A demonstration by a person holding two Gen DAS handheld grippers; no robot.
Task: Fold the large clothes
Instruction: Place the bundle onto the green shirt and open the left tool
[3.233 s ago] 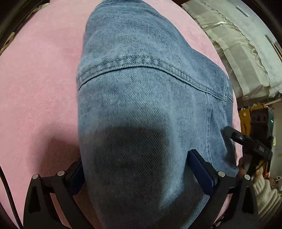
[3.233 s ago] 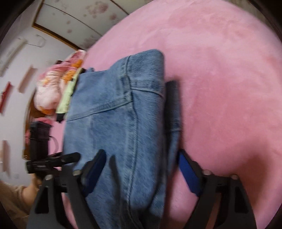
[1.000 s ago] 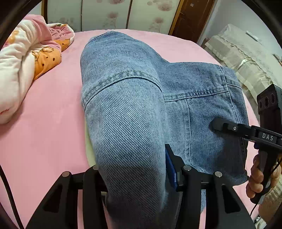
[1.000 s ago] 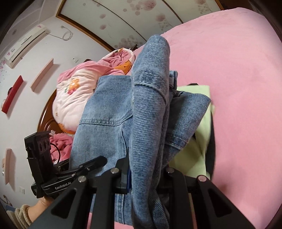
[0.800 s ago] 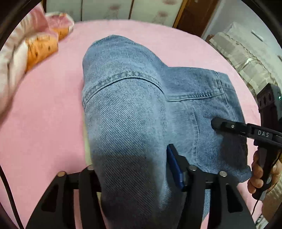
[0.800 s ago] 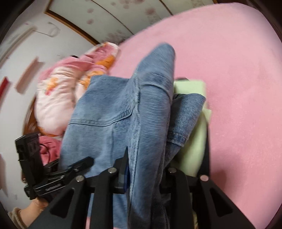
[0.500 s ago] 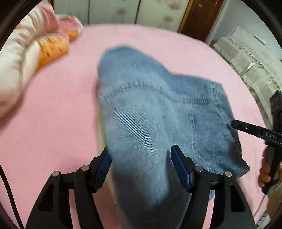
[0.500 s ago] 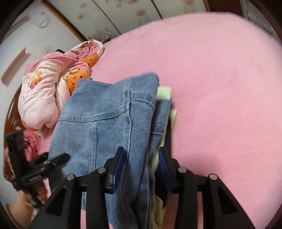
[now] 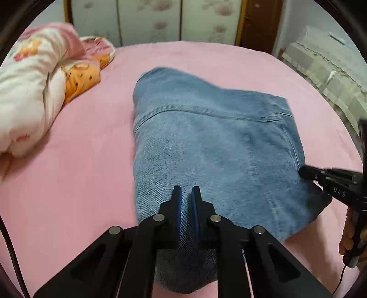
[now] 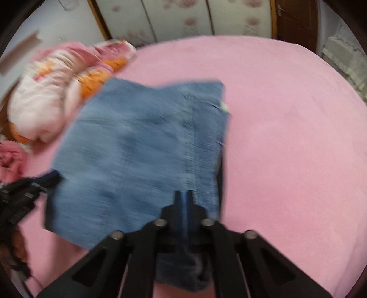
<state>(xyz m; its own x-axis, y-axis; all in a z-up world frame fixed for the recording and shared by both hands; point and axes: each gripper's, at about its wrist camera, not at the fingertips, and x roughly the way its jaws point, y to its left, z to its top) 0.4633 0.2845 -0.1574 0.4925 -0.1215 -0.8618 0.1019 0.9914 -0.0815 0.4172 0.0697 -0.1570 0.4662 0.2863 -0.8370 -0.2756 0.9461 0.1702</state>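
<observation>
A folded blue denim garment (image 9: 218,146) lies flat on the pink bed cover (image 9: 68,183); it also shows, blurred, in the right wrist view (image 10: 137,146). My left gripper (image 9: 186,194) is shut and empty, over the garment's near edge. My right gripper (image 10: 182,199) is shut and empty, over the near right part of the garment. In the left wrist view the right gripper (image 9: 321,176) shows at the garment's right edge. In the right wrist view the left gripper (image 10: 41,181) shows at its left edge. A pale green lining (image 10: 223,106) peeks out at the far right corner.
A bundled pink, white and orange quilt (image 9: 39,91) lies at the bed's far left, also in the right wrist view (image 10: 52,100). Floral wardrobe doors (image 9: 149,20) and a brown door (image 9: 259,23) stand behind. A cream covered piece of furniture (image 9: 328,68) is at the right.
Both grippers let go of the denim, which dropped flat on the bed. Both pulled back and closed their jaws empty.
</observation>
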